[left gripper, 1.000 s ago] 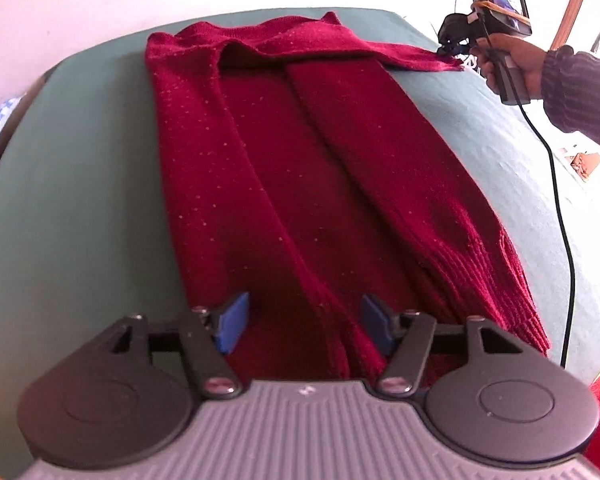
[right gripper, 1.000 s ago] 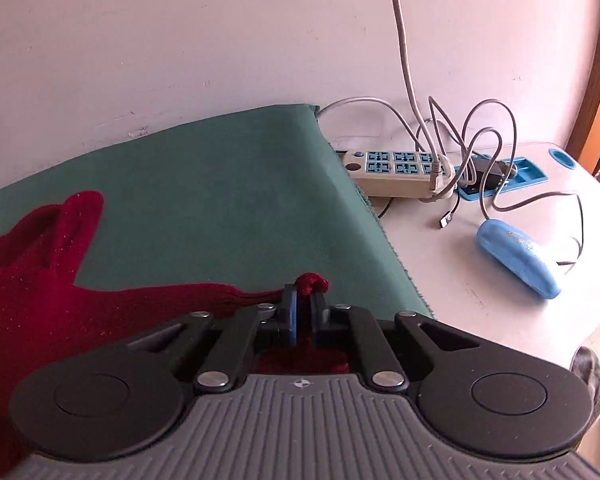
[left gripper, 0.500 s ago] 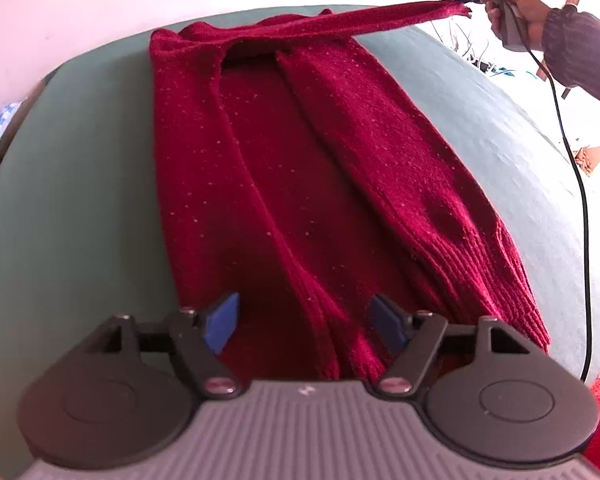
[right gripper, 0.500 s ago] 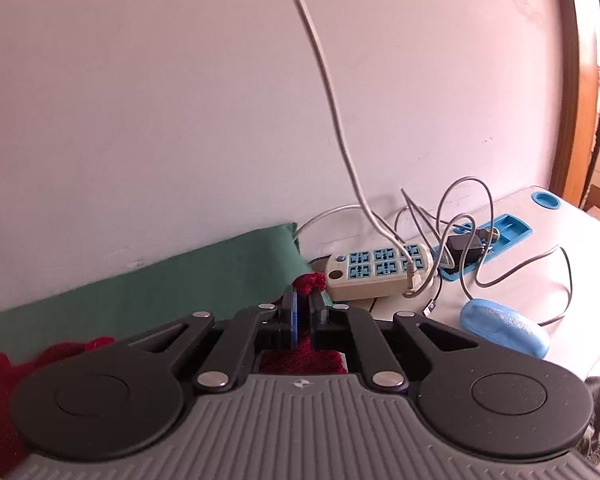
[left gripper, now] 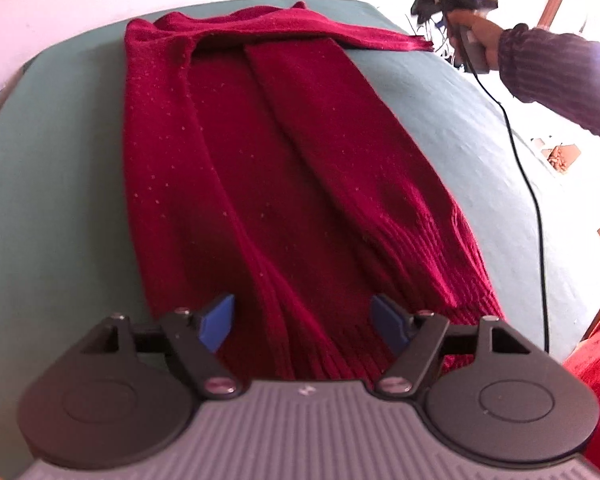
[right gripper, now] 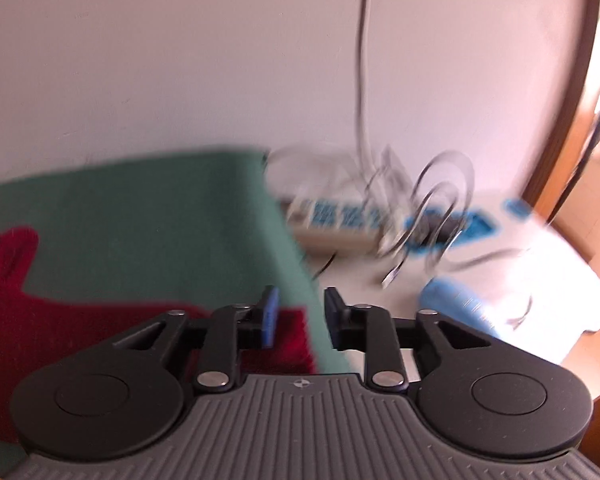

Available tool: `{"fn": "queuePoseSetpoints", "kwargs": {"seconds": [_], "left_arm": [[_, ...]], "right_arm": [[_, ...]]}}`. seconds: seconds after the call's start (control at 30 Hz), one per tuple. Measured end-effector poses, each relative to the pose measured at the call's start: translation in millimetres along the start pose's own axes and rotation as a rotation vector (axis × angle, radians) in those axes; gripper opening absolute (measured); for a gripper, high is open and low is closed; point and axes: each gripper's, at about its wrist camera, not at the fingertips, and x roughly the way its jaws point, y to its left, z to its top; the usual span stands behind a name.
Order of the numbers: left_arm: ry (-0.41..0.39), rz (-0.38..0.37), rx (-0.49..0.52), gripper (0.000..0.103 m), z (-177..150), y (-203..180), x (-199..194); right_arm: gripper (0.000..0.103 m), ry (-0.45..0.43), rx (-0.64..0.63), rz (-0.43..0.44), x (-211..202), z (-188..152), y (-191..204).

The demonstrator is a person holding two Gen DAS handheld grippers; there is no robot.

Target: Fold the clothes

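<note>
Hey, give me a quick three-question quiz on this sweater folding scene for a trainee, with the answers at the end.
1. True or false: the left gripper is clamped on the red sweater.
2. What colour is the cloth under the sweater?
3. Which lies beyond the cloth's edge in the right wrist view: A) a power strip, B) a kettle, C) a book?

Key:
1. False; its jaws stand open over the hem.
2. Green.
3. A. The right gripper is opening there, with the sleeve end lying free below its fingers.
</note>
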Motion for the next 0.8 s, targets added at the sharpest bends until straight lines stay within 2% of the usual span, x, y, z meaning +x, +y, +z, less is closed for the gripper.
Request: {"fn": "queuePoseSetpoints", "kwargs": {"seconds": [0.07, 0.1, 0.17, 0.27, 0.3, 0.4, 0.47, 0.5, 0.53, 0.57, 0.67, 0.7, 0.73, 0.8], "left_arm": [[-0.001, -0.007, -0.007, 0.077, 0, 0, 0], [-0.002, -0.013, -0.014, 0.077, 1, 0, 1], [-0.001, -0.023, -0.022, 0.077, 3, -1, 2], [0.009, -0.025, -0.012, 0.077, 4, -3, 2], [0.012, -0.027, -0.010, 0.077, 5, -3, 1], [0.015, -0.032, -0.017, 0.077, 4, -1, 1], [0.011, -0.038, -0.038, 0.076, 1, 1, -1], [0.007, -0.040, -0.049, 0.076, -1, 2, -2], [0.002, -0.040, -0.060, 0.075, -3, 3, -4], [-0.002, -0.043, -0.072, 0.074, -5, 4, -6], [-0.015, -0.058, -0.102, 0.074, -13, 7, -12], [-0.016, -0.056, -0.102, 0.074, -15, 7, -12], [-0.014, -0.058, -0.099, 0.074, -15, 7, -12], [-0.008, -0.067, -0.105, 0.074, -16, 7, -13]], "right_arm": [[0.028, -0.047, 0.004, 0.171, -35, 13, 13], [0.024, -0.015, 0.007, 0.313, -47, 18, 25], [0.023, 0.098, 0.027, 0.616, -63, 23, 60], [0.024, 0.252, 0.094, 0.869, -71, 19, 125], [0.024, 0.310, 0.115, 0.930, -69, 16, 147], [0.024, 0.482, 0.182, 1.007, -49, 6, 200], [0.024, 0.617, 0.199, 1.011, -28, -4, 223], [0.015, 0.661, 0.214, 1.003, -22, -11, 229], [0.003, 0.654, 0.216, 0.982, -18, -11, 228], [0.000, 0.630, 0.212, 0.956, -15, -8, 226], [0.000, 0.502, 0.176, 0.837, -23, 5, 213], [0.007, 0.473, 0.147, 0.822, -30, 7, 212], [0.007, 0.464, 0.137, 0.867, -36, 9, 211], [0.007, 0.515, 0.136, 0.991, -44, 8, 214]]}}
